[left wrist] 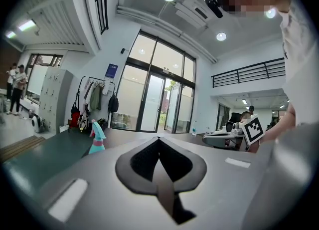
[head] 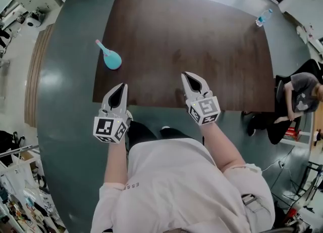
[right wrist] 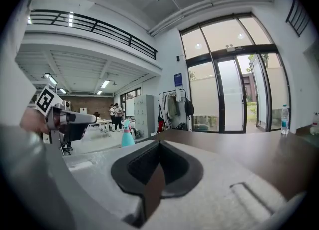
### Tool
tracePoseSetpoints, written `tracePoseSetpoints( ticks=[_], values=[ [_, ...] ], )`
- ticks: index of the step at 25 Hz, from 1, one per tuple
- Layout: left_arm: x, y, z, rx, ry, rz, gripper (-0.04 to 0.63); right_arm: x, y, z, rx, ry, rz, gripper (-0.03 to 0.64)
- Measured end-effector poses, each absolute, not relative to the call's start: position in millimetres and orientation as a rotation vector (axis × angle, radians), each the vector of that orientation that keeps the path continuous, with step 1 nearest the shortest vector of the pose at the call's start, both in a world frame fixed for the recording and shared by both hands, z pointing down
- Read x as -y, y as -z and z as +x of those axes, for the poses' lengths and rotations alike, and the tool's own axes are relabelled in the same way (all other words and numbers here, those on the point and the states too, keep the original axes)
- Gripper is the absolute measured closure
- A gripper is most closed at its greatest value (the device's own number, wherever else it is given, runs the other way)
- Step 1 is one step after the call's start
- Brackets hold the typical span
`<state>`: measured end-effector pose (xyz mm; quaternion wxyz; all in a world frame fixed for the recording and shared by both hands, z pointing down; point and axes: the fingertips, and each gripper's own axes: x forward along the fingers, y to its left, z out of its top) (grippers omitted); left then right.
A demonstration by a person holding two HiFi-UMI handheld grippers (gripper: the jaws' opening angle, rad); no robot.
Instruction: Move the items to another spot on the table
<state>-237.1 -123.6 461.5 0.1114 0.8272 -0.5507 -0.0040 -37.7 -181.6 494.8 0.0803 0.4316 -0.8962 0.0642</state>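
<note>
- Spray bottle [head: 110, 57], teal with a pink collar, is the item closest to you. It stands on the desk [head: 202, 40] near the left edge, and nothing is touching it.
- Your left tongs [head: 119, 89] hang over the near edge of the desk. The jaws are pressed together with nothing between them.
- Your right tongs [head: 191, 78] are in the same state, tips meeting and empty, and they sit just over the near edge.
- From the left tongs the bottle is ahead and a little to the left, with only bare desk in between. From the right tongs it is ahead and well off to the left, past the other tongs.
- The left tongs are clearly nearer, so that looks like the hand to use.
- In both gripper views the bottle appears upright, with its long axis vertical and the trigger head on top. A level approach onto the body would likely suit it.
- You would need to open the jaws before reaching, since they are too tightly closed to take the body.
- A clear water bottle [head: 263, 17] stands at the far right corner, well away from both tongs. The right tongs are the closer pair to it.
</note>
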Motion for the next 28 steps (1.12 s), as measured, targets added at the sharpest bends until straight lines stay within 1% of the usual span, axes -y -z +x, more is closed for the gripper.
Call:
tracePoseSetpoints(
  ticks=[4, 8, 17, 24, 28],
  values=[
    [102, -465, -200, 1.586, -0.010, 2.434, 0.585, 159, -501, 7, 2.650, -0.209, 1.330, 0.626],
    [82, -461, -186, 1.571, -0.014, 2.440, 0.586, 131, -505, 21, 2.645, -0.241, 1.322, 0.626],
    [43, -458, -129, 1.405, -0.021, 2.515, 0.586, 69, -502, 66, 2.570, -0.236, 1.441, 0.626],
    [-7, -450, -77, 1.246, -0.014, 2.615, 0.586, 2, -495, 94, 2.530, -0.228, 1.541, 0.626],
    [-32, -444, -60, 1.206, -0.014, 2.632, 0.586, -25, -496, 111, 2.497, -0.221, 1.575, 0.626]
  ],
)
